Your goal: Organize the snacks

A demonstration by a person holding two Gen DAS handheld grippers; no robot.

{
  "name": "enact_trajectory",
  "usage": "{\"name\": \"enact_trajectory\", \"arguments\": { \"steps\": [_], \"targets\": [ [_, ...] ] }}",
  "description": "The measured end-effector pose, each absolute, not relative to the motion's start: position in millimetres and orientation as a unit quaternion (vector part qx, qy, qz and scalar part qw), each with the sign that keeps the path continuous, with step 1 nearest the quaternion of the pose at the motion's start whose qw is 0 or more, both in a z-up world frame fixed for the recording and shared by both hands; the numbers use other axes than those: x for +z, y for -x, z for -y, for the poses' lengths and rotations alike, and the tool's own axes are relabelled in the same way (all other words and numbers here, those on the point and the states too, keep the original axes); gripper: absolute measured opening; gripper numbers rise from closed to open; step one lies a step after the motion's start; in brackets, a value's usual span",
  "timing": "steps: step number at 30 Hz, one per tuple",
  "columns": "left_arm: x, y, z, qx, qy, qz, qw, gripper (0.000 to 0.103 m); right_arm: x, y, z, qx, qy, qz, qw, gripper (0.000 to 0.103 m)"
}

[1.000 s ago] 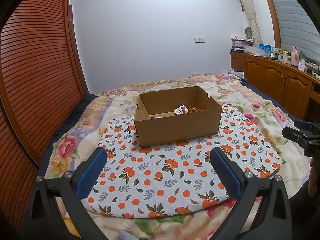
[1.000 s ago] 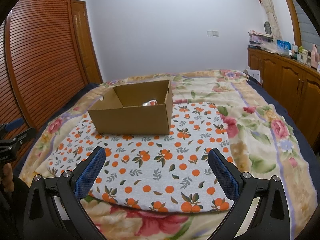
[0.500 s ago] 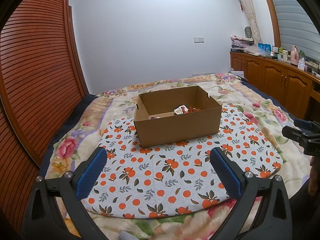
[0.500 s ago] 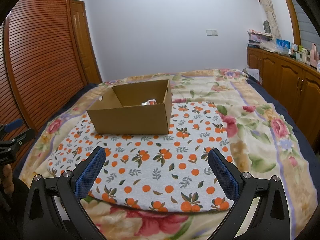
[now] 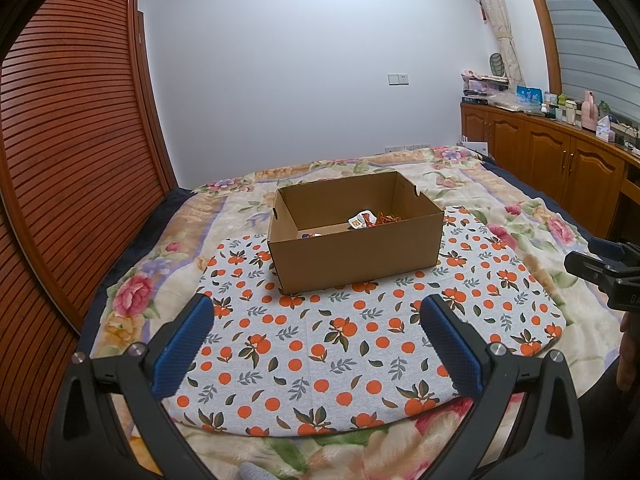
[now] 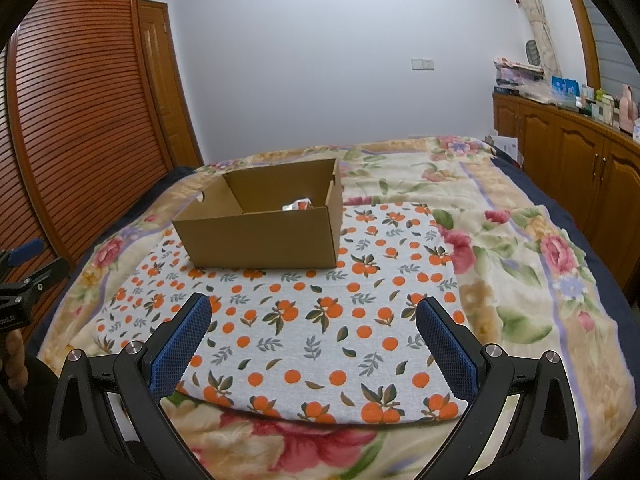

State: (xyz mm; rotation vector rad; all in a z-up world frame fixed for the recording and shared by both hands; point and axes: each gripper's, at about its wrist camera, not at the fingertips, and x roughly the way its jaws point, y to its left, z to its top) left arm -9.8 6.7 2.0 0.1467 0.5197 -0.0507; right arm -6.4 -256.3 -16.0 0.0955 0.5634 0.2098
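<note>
Left gripper (image 5: 316, 320): jaws spread wide, blue pads bare, nothing held; it occupies the lower edge of the left wrist view, its body cut off by the frame. Right gripper (image 6: 313, 320): likewise wide open and empty, lower edge of the right wrist view.

Cardboard box (image 5: 354, 258): open-topped, centre of the left view, resting on the far part of the orange-print cloth (image 5: 320, 360), which lies over the floral bedspread (image 5: 132, 292). In the right view the box (image 6: 260, 236) sits left of centre.

Snacks (image 5: 370, 219): small packets visible inside the box toward its right rear corner; the near wall hides the rest of the floor, and labels cannot be read. In the right view only a scrap of wrapper (image 6: 298, 205) shows above the wall.

Each view catches the other gripper only in part at its side edge.

Wooden cabinets (image 5: 560, 160), upper right; items on top too small to identify.
</note>
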Motion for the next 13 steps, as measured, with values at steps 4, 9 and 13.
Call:
{"name": "enact_trajectory", "arguments": {
  "steps": [4,9,13],
  "targets": [
    [2.1,9.5,-6.9,-0.025,-0.073,-0.256,0.964,0.103,-15.9,6.3,256.2,0.103,-0.047,-0.277,0.954,0.103],
    [1.9,9.9,-6.6,-0.025,-0.073,-0.256,0.964,0.103,-15.9,6.3,256.3,0.103,-0.048,-0.277,0.954,0.103],
    [2.0,9.6,-6.7,-0.025,-0.073,-0.256,0.964,0.103,-15.6,6.7,256.8,0.103,-0.048,-0.276,0.954,0.103]
  ]
}}
